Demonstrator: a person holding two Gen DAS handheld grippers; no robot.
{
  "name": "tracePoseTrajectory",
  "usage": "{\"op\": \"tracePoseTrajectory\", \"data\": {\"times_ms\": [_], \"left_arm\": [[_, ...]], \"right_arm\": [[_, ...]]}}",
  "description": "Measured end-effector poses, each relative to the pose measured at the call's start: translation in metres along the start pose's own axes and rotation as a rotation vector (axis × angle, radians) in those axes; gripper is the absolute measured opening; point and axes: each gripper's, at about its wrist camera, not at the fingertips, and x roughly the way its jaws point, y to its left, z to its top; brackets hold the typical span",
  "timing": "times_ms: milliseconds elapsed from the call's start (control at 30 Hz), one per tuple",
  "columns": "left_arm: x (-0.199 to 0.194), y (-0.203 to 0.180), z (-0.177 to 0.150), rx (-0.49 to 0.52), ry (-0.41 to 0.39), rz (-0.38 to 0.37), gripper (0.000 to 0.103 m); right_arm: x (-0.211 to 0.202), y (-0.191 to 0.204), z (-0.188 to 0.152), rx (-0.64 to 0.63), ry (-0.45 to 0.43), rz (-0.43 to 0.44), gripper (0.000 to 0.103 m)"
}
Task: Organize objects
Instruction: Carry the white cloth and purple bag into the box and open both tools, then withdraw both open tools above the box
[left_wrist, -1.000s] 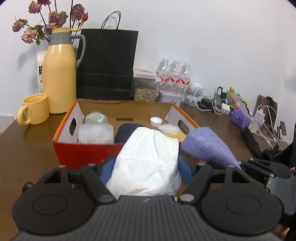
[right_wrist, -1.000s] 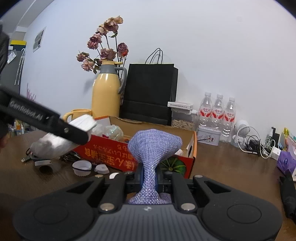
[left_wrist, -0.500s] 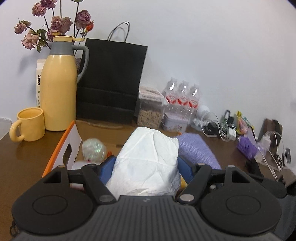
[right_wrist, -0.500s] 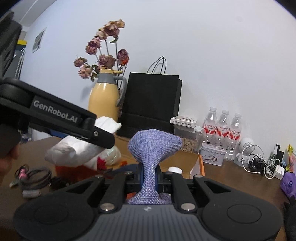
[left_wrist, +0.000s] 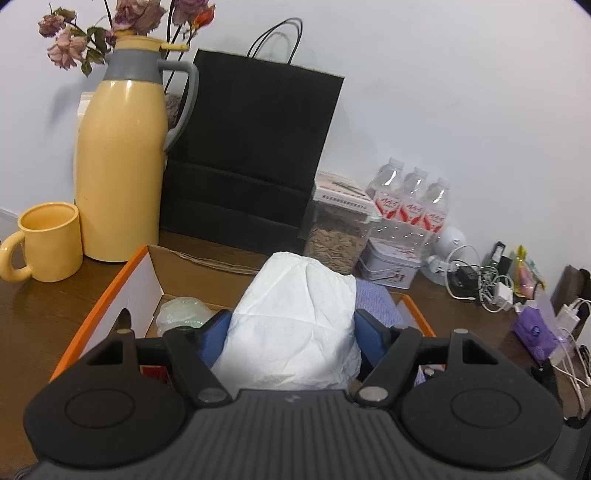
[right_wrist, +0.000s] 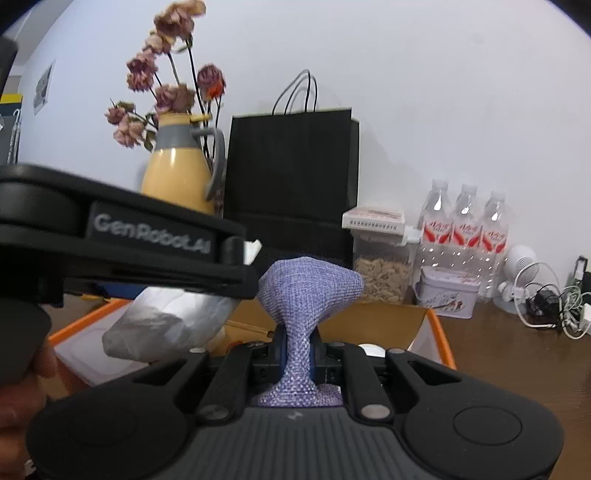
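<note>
The left gripper (left_wrist: 293, 332) is standing wide, its blue pads (left_wrist: 214, 334) pressing on both sides of a bulky white crumpled bag (left_wrist: 295, 325) that is filling the whole gap between them. The right gripper (right_wrist: 297, 349) is squeezing almost fully together, pinching the narrow waist of a lavender woven fabric pouch (right_wrist: 308, 286); the pouch is bulging out above the pads and flaring again below them.

Both held things are hanging over an open cardboard box (left_wrist: 122, 291) with orange edges and white inner walls, which is sitting on a dark wooden table (left_wrist: 33, 306). In the left wrist view the lavender pouch is peeking out just to the right of the white bag. In the right wrist view the left gripper is crossing the left side of the frame with the white bag hanging beneath its fingers, just beside the pouch, and part of a person's hand (right_wrist: 22, 398) is showing at the lower left edge. Inside the box, a clear crinkled plastic bundle (left_wrist: 183, 314) is lying near the left wall, and a small white cap (right_wrist: 371, 350) is showing near the right wall.

Behind the box a yellow thermos jug (left_wrist: 118, 173) is standing beside a yellow mug (left_wrist: 51, 242), with dried roses (right_wrist: 162, 88) behind it. A black paper bag (left_wrist: 255, 147) is standing upright against the wall. To its right are sitting a clear container of seeds (left_wrist: 338, 230), a small tin (left_wrist: 391, 267), three water bottles (left_wrist: 413, 201), and a tangle of chargers and cables (left_wrist: 484, 284).
</note>
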Motion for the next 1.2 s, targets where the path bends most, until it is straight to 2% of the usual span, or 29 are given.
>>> {"op": "tracePoseTrajectory", "data": {"times_ms": [167, 233, 300, 333, 400, 433, 467, 500, 533, 867, 1200], "left_arm": [[0.021, 0.006, -0.001, -0.004, 0.031, 0.036, 0.076], [0.024, 0.007, -0.002, -0.004, 0.027, 0.061, 0.086], [0.025, 0.008, -0.003, 0.002, 0.017, 0.082, 0.103], [0.025, 0.008, -0.003, 0.006, 0.009, 0.084, 0.103], [0.025, 0.009, -0.003, 0.014, 0.012, 0.091, 0.103], [0.025, 0.009, -0.003, 0.014, 0.015, 0.093, 0.103], [0.025, 0.009, -0.004, 0.012, 0.015, 0.096, 0.103], [0.024, 0.009, -0.004, 0.013, 0.016, 0.098, 0.103], [0.024, 0.009, -0.003, 0.015, 0.016, 0.100, 0.103], [0.012, 0.009, -0.001, 0.027, 0.013, 0.100, 0.103], [-0.034, 0.008, 0.000, 0.050, -0.050, 0.088, 0.103]], "right_arm": [[0.019, -0.003, -0.002, -0.018, 0.041, -0.008, 0.011], [0.024, -0.006, -0.002, -0.014, 0.056, -0.004, 0.015], [0.028, -0.008, -0.003, -0.009, 0.073, -0.005, 0.020], [0.029, -0.009, -0.004, -0.005, 0.084, -0.006, 0.025], [0.029, -0.011, -0.004, 0.002, 0.090, -0.020, 0.041], [0.029, -0.011, -0.004, 0.001, 0.088, -0.030, 0.062], [0.028, -0.010, -0.005, -0.002, 0.088, -0.042, 0.088], [0.028, -0.010, -0.005, -0.004, 0.084, -0.049, 0.098], [0.026, -0.010, -0.005, -0.003, 0.078, -0.049, 0.102], [0.015, -0.009, -0.002, 0.000, 0.065, -0.065, 0.103], [-0.013, -0.006, 0.003, 0.000, 0.047, -0.058, 0.103]]}}
